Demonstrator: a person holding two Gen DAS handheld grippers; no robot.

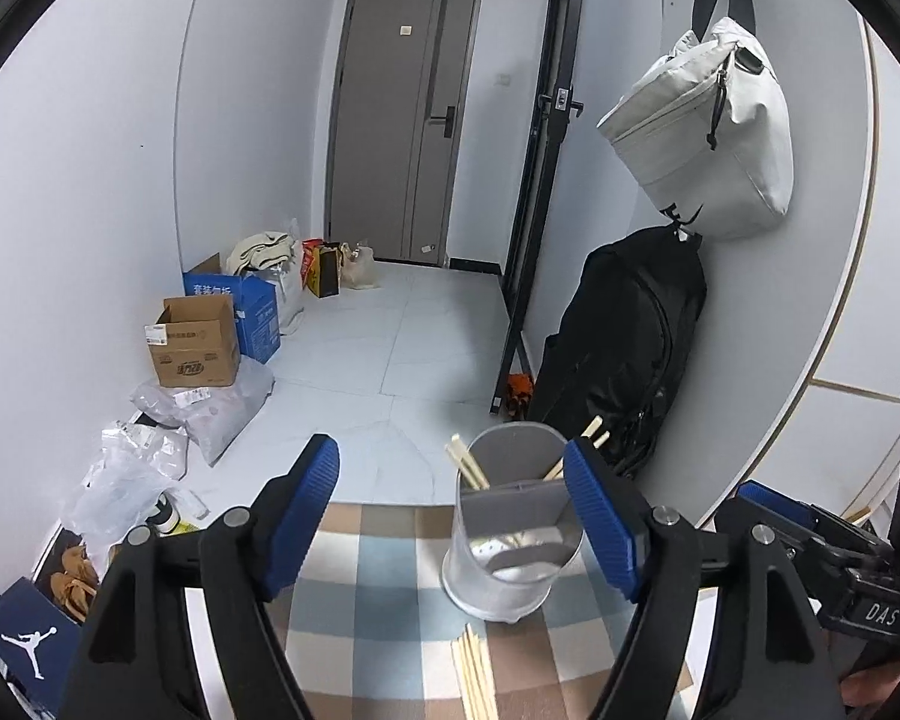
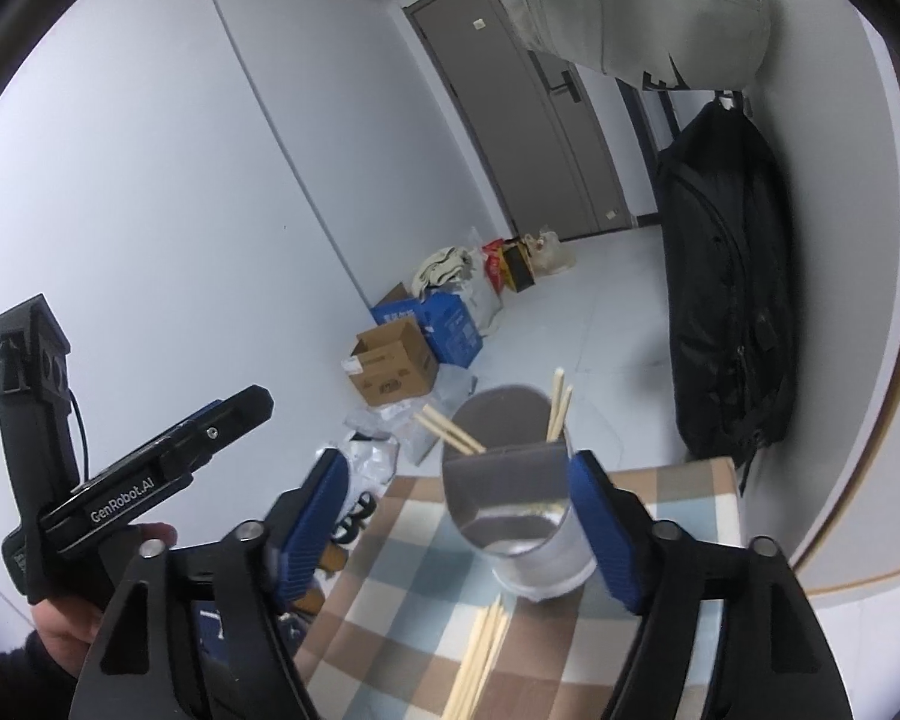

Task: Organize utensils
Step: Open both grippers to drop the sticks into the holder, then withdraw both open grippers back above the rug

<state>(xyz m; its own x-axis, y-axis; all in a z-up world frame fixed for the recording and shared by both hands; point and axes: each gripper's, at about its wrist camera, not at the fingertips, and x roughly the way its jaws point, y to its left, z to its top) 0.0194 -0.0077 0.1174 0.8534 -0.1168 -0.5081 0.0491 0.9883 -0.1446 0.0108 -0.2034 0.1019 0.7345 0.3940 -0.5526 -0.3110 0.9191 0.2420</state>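
Chopsticks (image 1: 473, 669) lie bundled on the checkered tablecloth (image 1: 378, 546) before the divided metal holder (image 1: 513, 540), which holds more; left gripper (image 1: 453, 519) and right gripper (image 2: 456, 525) both gape empty.

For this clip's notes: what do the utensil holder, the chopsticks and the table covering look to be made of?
Utensil holder: seemingly plastic, a grey divided insert in a translucent, glossy wall that shows light reflections; metal cannot be ruled out.
Chopsticks: pale, matte, uniform tan sticks, probably bamboo or light wood.
Table covering: looks like woven cloth, a matte check of blue, brown and cream with no shine.
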